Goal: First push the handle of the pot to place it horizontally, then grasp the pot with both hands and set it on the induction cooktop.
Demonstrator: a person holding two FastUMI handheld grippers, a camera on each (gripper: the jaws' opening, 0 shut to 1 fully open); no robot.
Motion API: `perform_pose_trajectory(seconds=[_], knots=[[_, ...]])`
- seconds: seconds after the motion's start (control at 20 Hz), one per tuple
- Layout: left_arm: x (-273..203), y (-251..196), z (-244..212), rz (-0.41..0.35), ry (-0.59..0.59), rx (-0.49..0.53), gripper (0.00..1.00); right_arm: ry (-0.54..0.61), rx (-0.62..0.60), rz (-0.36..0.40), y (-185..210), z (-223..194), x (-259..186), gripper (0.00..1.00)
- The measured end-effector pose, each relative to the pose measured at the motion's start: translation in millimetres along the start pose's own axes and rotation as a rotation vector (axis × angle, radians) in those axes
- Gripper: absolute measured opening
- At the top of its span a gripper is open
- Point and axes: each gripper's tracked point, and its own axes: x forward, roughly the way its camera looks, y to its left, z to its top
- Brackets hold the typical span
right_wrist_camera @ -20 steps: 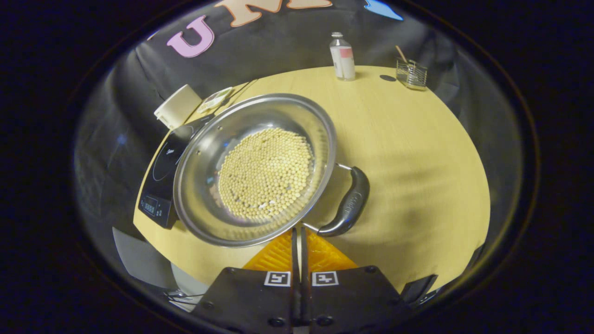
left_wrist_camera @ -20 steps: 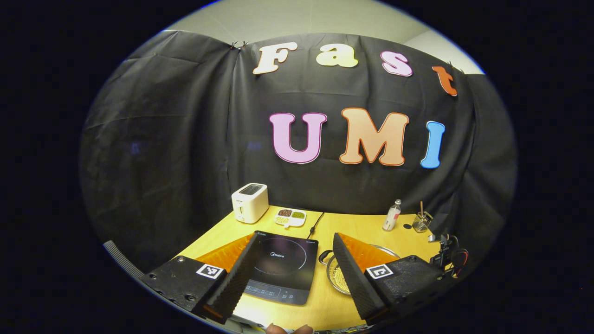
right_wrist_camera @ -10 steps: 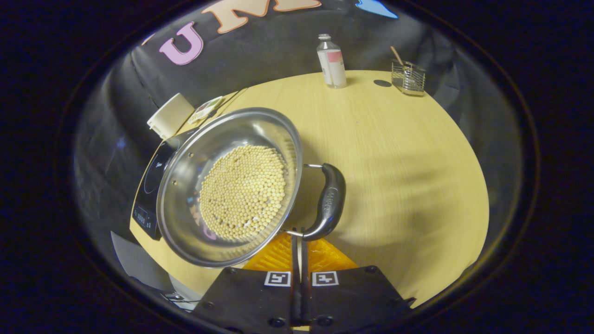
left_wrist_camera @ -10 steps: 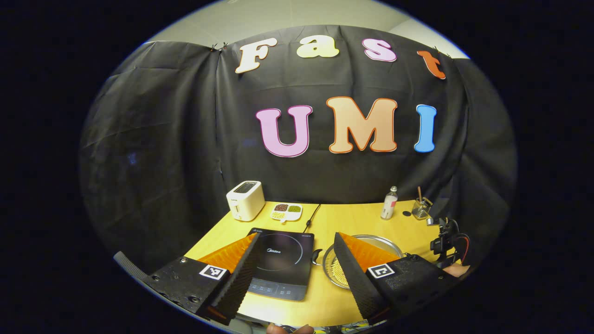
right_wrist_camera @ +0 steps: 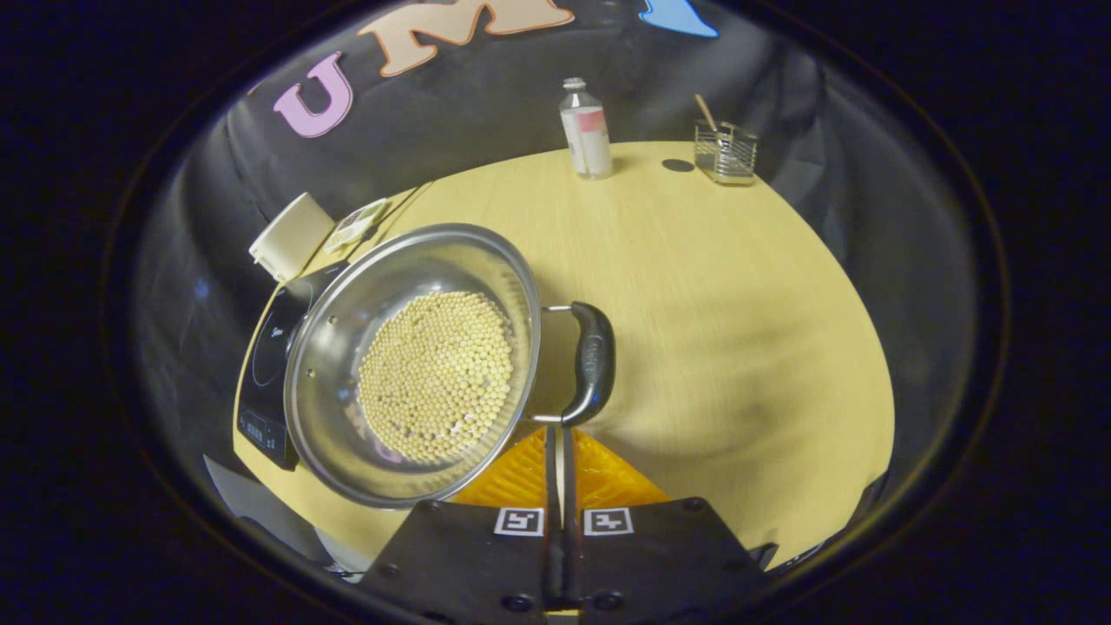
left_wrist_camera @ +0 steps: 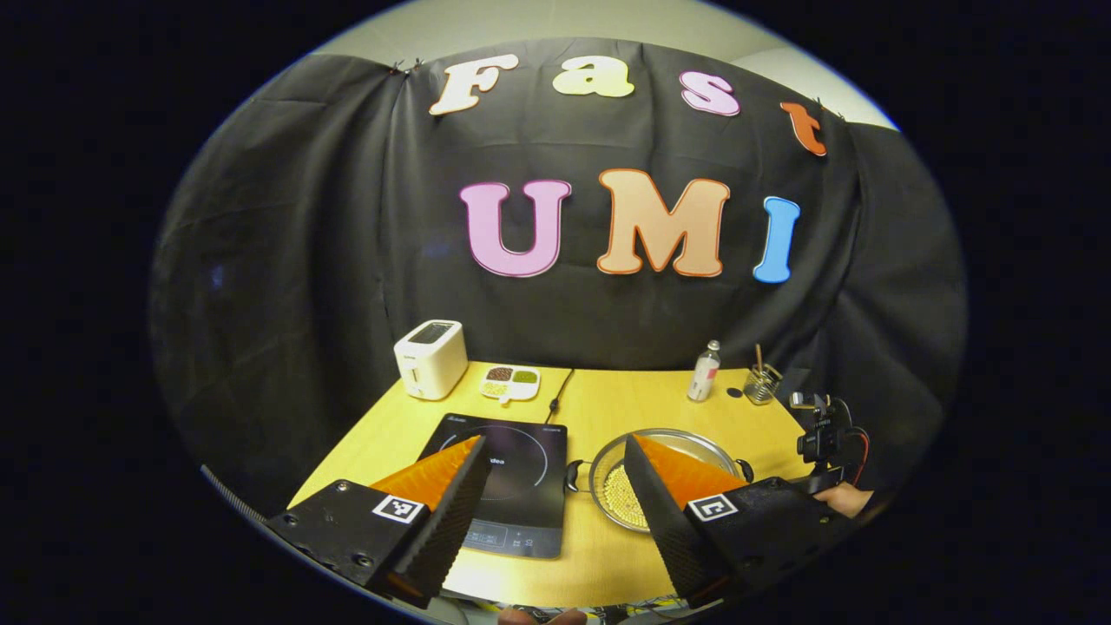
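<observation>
The steel pot (right_wrist_camera: 412,365) sits on the yellow wooden table (right_wrist_camera: 738,330), just beside the right edge of the induction cooktop (right_wrist_camera: 269,347), its near rim overlapping the cooktop's corner as the right gripper view shows it. Its bottom is covered with a layer of pale round beans (right_wrist_camera: 434,373). A dark looped handle (right_wrist_camera: 594,360) sticks out from the pot's right side; in the left gripper view a second small handle (left_wrist_camera: 573,473) points toward the cooktop (left_wrist_camera: 508,477).

The right gripper (right_wrist_camera: 560,434) has its two fingers pressed together with only a thin slit between them, holding nothing. Their tips lie right at the lower end of the looped handle, where its wire bracket meets the pot wall; whether they actually touch it I cannot tell.

The left gripper (left_wrist_camera: 555,469) hangs above the table's near edge with its fingers spread wide and nothing between them; through the gap show the cooktop's right half and the pot (left_wrist_camera: 664,473). At the far right of that view a hand (left_wrist_camera: 846,499) holds the other gripper.

Along the back of the table stand a white toaster (left_wrist_camera: 430,358), a small divided dish (left_wrist_camera: 510,382) of coloured grains, a clear bottle (right_wrist_camera: 586,130) with a pink label and a wire holder (right_wrist_camera: 725,152) with a stick in it. A black cord (left_wrist_camera: 560,395) runs from the cooktop toward the cloth wall.
</observation>
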Motion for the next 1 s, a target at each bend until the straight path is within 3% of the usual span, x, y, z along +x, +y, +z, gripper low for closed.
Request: perform_pose_trajectory(seconds=[0.15,0.2,0.35,0.5,0.7,0.8,1.0], knots=[[6.9,1.3,-11.4,-0.097,0.020,-0.008,0.96,-0.029,0.042,-0.061,2.9,-1.0,-22.3,0.03],[10.1,1.8,-17.4,-0.131,0.034,-0.020,0.92,-0.039,0.056,-0.084,4.0,-0.9,-28.7,0.03],[26.9,-5.5,-39.6,-0.244,0.075,-0.075,0.95,-0.096,0.076,-0.141,7.2,3.6,-44.7,0.03],[44.8,-5.3,-62.6,-0.296,0.152,-0.089,0.96,-0.173,0.086,-0.161,12.3,21.4,-67.8,0.03],[67.5,-4.9,-77.0,-0.303,0.217,-0.085,0.96,-0.195,0.090,-0.177,7.5,33.2,-65.9,0.05],[78.6,-6.5,-86.0,-0.283,0.262,-0.102,0.96,-0.179,0.075,-0.195,1.1,37.5,-55.6,0.18],[106.5,-22.7,-110.6,-0.260,0.354,-0.108,0.96,-0.142,0.038,-0.172,-5.4,42.2,-30.7,0.31]])
